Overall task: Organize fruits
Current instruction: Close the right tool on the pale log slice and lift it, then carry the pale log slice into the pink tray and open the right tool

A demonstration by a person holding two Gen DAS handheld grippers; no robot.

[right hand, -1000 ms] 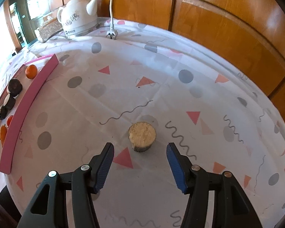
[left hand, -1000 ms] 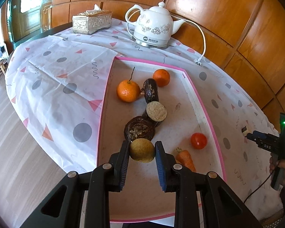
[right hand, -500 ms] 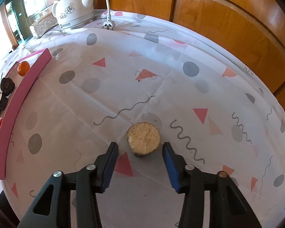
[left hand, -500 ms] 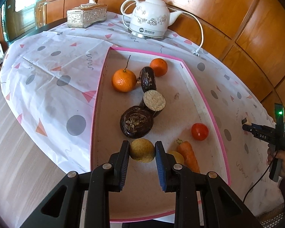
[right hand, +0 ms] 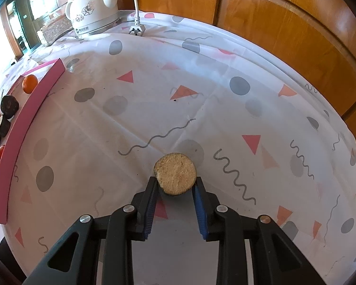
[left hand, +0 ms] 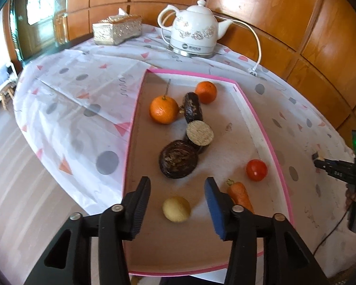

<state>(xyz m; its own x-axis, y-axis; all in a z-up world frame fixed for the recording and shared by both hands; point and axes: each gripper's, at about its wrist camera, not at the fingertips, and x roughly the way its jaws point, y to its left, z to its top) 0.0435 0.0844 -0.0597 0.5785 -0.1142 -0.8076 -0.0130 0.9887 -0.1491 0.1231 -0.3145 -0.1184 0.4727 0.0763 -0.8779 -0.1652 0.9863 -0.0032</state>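
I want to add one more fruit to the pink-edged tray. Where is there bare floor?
Free: the strip between the tomato and the far orange along the tray wall, and the near end behind the yellow fruit. Crowded: the middle, around the dark round pieces.

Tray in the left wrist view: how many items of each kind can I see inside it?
Oranges: 2
Dark brown round pieces: 3
Tomato: 1
Carrot: 1
Yellow round fruit: 1
Visible total: 8

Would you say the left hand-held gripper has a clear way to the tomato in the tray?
Probably yes: the left hand-held gripper, jaws opening, stands around the yellow fruit; the tomato sits unobstructed, carrot beside it.
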